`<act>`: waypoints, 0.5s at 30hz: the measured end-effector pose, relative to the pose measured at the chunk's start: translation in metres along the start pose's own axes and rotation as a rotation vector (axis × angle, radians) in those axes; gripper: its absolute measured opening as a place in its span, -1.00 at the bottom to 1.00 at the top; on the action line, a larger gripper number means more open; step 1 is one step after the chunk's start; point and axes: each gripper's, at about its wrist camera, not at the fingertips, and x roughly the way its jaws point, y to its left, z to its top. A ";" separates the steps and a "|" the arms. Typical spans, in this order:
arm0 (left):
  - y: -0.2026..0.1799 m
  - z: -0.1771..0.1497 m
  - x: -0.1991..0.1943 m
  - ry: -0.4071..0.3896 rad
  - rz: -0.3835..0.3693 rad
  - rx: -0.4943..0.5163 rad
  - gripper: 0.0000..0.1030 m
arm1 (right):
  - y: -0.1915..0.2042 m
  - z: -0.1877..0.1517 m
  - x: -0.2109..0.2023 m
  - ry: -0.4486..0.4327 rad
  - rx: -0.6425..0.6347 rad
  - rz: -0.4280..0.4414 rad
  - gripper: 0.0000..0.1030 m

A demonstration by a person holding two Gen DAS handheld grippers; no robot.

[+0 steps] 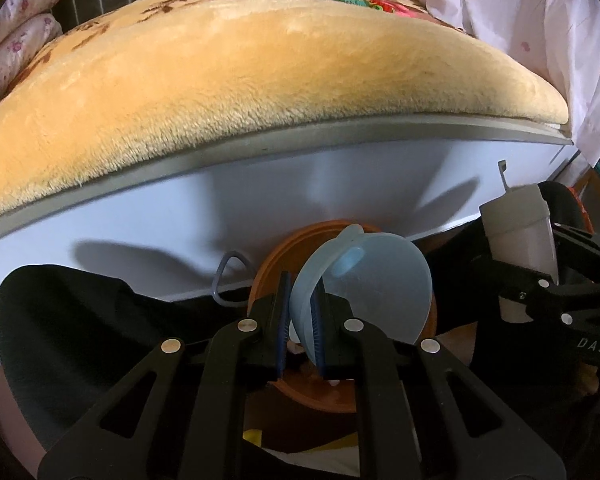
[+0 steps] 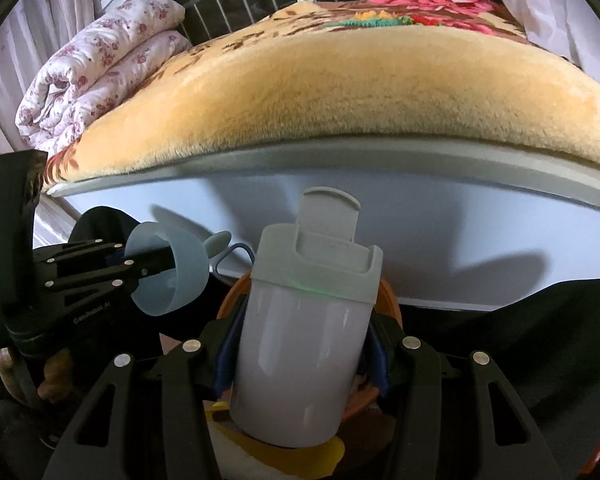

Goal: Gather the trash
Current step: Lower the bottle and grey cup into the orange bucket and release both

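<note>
My left gripper (image 1: 302,316) is shut on the rim of a translucent blue plastic bowl (image 1: 374,284) and holds it tilted above an orange bin (image 1: 268,276). The bowl (image 2: 172,276) and the left gripper (image 2: 156,266) also show at the left of the right wrist view. My right gripper (image 2: 300,344) is shut on a grey-white bottle with a grey flip lid (image 2: 304,344), upright over the orange bin's rim (image 2: 388,300). The bottle (image 1: 520,232) and the right gripper (image 1: 540,288) show at the right of the left wrist view.
A bed with a thick yellow plush blanket (image 1: 260,80) and a white side panel (image 1: 180,224) fills the view ahead. A folded floral quilt (image 2: 96,72) lies at its left end. Black bags (image 1: 80,320) lie on both sides of the bin. Yellow and white scraps (image 2: 332,456) lie below.
</note>
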 end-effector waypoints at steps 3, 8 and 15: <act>0.003 -0.001 0.007 0.025 -0.008 -0.005 -0.81 | -0.001 -0.001 0.004 0.018 0.002 -0.001 0.00; 0.011 -0.003 0.022 0.085 -0.026 -0.033 -0.81 | -0.001 -0.001 0.015 0.056 -0.002 -0.007 0.01; 0.026 -0.005 0.040 0.153 -0.030 -0.094 0.43 | -0.008 -0.006 0.049 0.175 -0.031 -0.085 0.52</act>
